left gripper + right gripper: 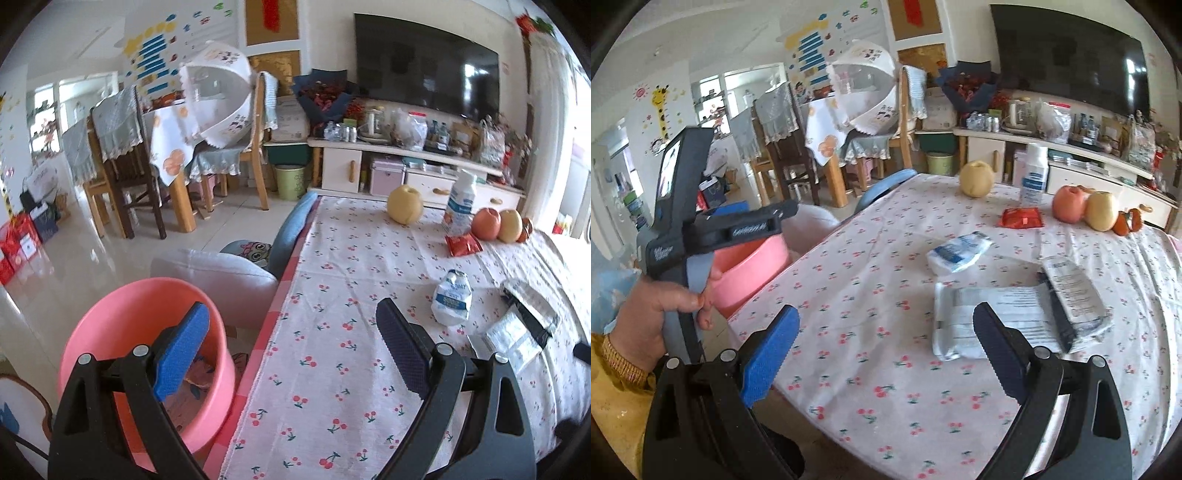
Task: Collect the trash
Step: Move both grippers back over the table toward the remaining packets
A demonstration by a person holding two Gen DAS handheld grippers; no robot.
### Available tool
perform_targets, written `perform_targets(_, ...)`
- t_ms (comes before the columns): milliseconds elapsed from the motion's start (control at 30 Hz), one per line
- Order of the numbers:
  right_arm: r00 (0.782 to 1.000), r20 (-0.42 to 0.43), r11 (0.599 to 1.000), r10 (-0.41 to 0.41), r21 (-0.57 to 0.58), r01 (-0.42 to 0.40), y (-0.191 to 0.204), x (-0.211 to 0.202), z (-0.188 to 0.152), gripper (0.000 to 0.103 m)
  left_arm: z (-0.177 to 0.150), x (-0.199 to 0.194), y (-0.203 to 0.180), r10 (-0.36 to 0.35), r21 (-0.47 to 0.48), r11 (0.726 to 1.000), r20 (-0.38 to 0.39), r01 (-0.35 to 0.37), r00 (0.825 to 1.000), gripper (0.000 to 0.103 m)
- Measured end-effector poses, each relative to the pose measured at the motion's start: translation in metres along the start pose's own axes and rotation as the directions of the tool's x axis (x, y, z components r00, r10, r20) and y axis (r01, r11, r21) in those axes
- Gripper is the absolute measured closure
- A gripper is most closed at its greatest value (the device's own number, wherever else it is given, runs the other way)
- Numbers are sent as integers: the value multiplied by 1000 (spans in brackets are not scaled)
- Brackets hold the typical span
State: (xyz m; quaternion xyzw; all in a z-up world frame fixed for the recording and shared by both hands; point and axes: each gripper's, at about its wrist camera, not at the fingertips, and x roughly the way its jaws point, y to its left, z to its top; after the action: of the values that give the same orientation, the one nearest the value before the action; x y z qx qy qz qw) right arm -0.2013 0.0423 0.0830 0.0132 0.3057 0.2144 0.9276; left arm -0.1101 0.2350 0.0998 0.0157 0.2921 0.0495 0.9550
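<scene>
Matt cherry-print cloth tablecloth (886, 332), glossy pink plastic basin (122, 306), crinkled wrappers (990, 325)

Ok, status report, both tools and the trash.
Left tool open, empty, by pink bin. Right tool open, empty, near grey mailer bag. White wrapper, red wrapper uncollected. Path unobstructed.

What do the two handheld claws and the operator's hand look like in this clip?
Both claws, left claw and right claw, have black plastic arms with silver rivets and blue ridged pads. The left hand grips a grey handle, with a gold bracelet and a yellow sleeve at the wrist.
</scene>
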Motion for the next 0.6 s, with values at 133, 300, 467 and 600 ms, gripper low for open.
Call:
perform_targets(133, 1000, 9, 999, -18, 43, 18, -22, -5, 2, 9, -1, -1, -17, -4, 56, 998, 0, 4, 1000, 11)
perform_targets(300, 999, 17, 993, -45, 110, 43, -54, -11, 4, 9, -2, -2, -45, -21, 141, 990, 2, 20, 1000, 11)
perform_targets(467, 994, 25, 977, -107, 190, 100, -95, -18, 6, 9, -5, -3, -80, -52, 230, 972, -9, 52, 999, 11)
perform_targets(600, 982, 8, 955, -187, 237, 180, -128, -23, 4, 9, -6, -5, -108, -84, 278, 956, -27, 88, 996, 11)
